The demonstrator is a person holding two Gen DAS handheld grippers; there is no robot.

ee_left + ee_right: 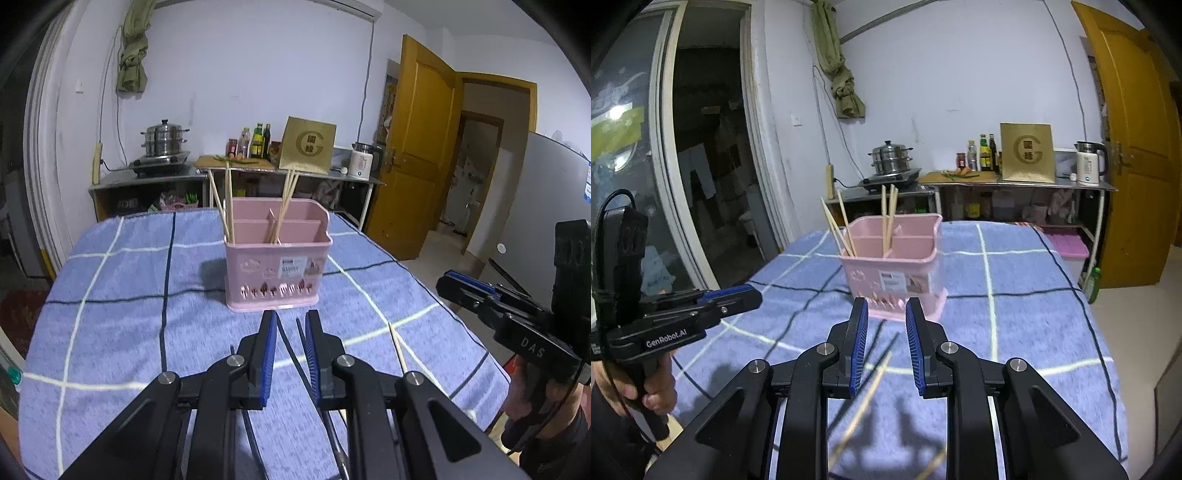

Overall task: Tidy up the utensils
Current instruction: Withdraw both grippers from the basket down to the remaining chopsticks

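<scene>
The pink utensil holder [276, 266] stands mid-counter [110, 288] on the blue checked cloth, chopsticks [226, 206] upright inside. The left claw [291, 317] is slightly parted, empty, over dark chopsticks [291, 350]. The right claw [886, 306] gapes wider, empty; a blurred pale chopstick [864, 402] lies beneath, its near end cut off.

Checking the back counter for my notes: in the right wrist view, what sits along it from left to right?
Steamer pot → bottles → gold box → white kettle.
</scene>
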